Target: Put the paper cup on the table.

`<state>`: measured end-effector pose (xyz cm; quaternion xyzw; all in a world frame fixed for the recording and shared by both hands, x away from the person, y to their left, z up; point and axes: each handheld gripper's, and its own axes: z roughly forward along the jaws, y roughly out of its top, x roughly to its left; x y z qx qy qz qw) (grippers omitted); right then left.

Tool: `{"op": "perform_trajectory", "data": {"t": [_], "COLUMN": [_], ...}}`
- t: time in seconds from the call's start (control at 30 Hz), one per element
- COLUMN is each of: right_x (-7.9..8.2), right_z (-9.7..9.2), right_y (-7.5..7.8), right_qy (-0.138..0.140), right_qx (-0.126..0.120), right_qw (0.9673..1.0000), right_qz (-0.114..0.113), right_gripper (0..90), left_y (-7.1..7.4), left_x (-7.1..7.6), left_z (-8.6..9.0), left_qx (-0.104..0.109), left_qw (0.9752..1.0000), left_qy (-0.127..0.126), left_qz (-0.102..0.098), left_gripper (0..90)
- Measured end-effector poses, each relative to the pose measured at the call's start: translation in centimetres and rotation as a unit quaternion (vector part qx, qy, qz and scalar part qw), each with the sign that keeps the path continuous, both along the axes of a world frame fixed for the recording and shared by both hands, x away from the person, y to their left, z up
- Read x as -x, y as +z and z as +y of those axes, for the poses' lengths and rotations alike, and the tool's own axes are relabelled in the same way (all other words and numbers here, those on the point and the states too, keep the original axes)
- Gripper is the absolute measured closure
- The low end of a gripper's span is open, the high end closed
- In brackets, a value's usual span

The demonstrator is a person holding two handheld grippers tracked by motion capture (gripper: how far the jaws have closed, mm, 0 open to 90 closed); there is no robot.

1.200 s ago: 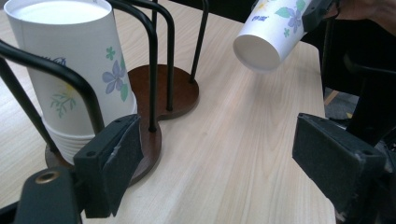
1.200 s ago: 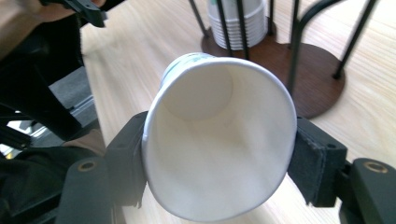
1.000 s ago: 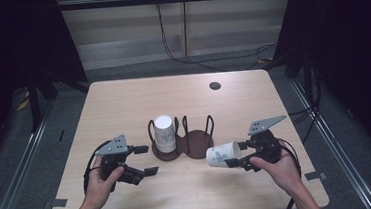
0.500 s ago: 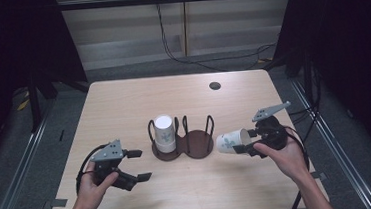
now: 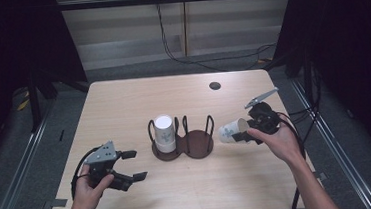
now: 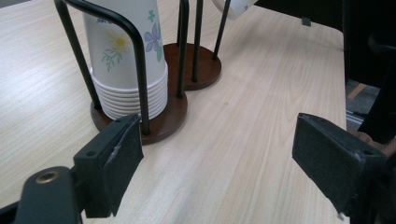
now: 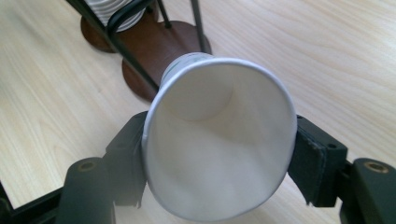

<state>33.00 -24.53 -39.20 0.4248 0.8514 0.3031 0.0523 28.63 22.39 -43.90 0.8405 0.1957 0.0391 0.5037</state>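
A dark wooden two-bay cup holder (image 5: 197, 146) with black wire hoops stands mid-table. Its left bay holds an upside-down stack of flowered paper cups (image 5: 164, 132); the right bay has nothing in it. To the right of the holder, my right gripper (image 5: 243, 132) is shut on a single paper cup (image 5: 229, 131), held on its side above the table with its base toward the holder. In the right gripper view the cup (image 7: 219, 93) has its rim squeezed oval between the pads. My left gripper (image 5: 134, 164) rests open near the table's front left, and the stack (image 6: 128, 60) lies beyond its jaws.
A small dark round disc (image 5: 215, 85) sits at the back right of the light wooden table (image 5: 123, 104). Cables trail from both grippers. Metal rails and dark floor flank the table on both sides.
My right hand has carried the cup away from the front edge, up and slightly right, level with the holder's right bay. The left hand has barely shifted.
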Motion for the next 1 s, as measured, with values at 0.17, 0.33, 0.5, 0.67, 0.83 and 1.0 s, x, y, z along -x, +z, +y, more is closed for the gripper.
{"op": "perform_trajectory", "data": {"t": [0.17,0.33,0.5,0.67,0.83,1.0], "right_x": [-1.0,-1.9,-2.7,-3.5,-4.3,-5.1], "right_z": [0.1,0.3,0.2,0.4,0.5,0.7], "right_y": [0.3,0.4,0.5,0.4,-0.1,-0.6], "right_qy": [-0.006,-0.009,-0.012,-0.017,-0.019,-0.023], "right_qx": [0.022,0.058,0.064,0.078,0.085,0.114], "right_qw": [0.9997,0.9980,0.9972,0.9958,0.9947,0.9910], "right_qz": [0.011,0.022,0.036,0.045,0.055,0.066], "right_gripper": [29.8,29.2,28.6,27.8,27.3,26.6], "left_y": [-0.3,-0.3,-0.4,-0.4,-0.4,-0.2], "left_x": [0.0,0.1,0.0,0.0,-0.1,0.0], "left_z": [-0.1,0.0,0.2,0.3,0.4,0.3], "left_qx": [-0.002,-0.005,-0.004,-0.003,-0.006,0.001], "left_qw": [1.0000,1.0000,1.0000,1.0000,0.9999,1.0000], "left_qy": [-0.002,-0.002,0.000,0.000,-0.001,0.000], "left_qz": [0.008,0.008,0.009,0.009,0.011,0.003], "left_gripper": [16.0,16.0,15.9,15.9,16.0,16.0]}}
